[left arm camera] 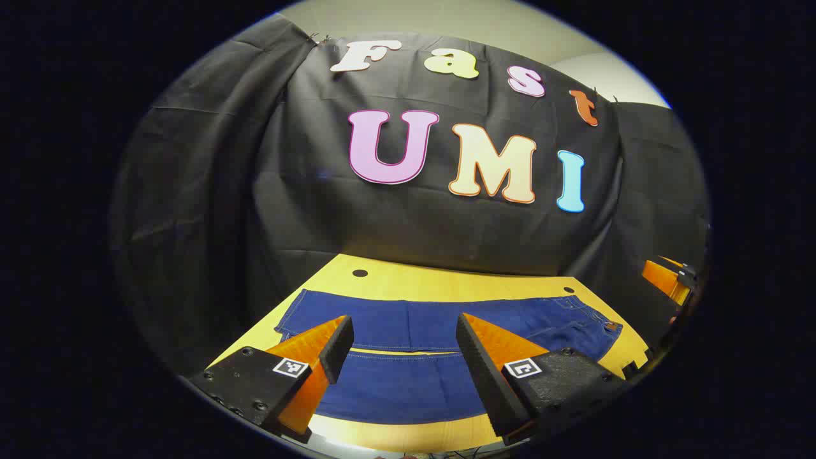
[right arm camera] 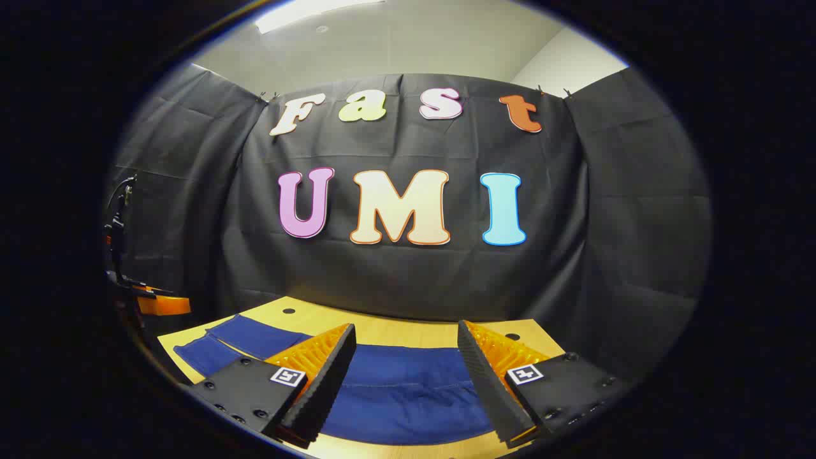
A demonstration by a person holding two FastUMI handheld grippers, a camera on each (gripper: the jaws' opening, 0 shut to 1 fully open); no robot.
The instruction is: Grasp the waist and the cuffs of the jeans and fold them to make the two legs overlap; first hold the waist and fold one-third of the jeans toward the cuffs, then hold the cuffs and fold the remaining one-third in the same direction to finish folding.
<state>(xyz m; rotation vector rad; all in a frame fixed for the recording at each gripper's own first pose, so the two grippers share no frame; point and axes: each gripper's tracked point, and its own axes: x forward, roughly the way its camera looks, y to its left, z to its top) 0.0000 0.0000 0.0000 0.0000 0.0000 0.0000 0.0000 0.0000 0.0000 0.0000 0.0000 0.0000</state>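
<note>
Dark blue jeans lie flat and spread out on a yellow wooden table, legs side by side, cuffs to the left and waist to the right in the left gripper view. My left gripper hovers open above the legs, nothing between its fingers. In the right gripper view the jeans stretch across the table, and my right gripper hangs open over them, holding nothing. The other gripper peeks in at the far right edge of the left gripper view.
Black cloth walls close the booth behind and beside the table. Small round holes mark the tabletop near its far corners. In the right gripper view the other gripper shows at the left edge.
</note>
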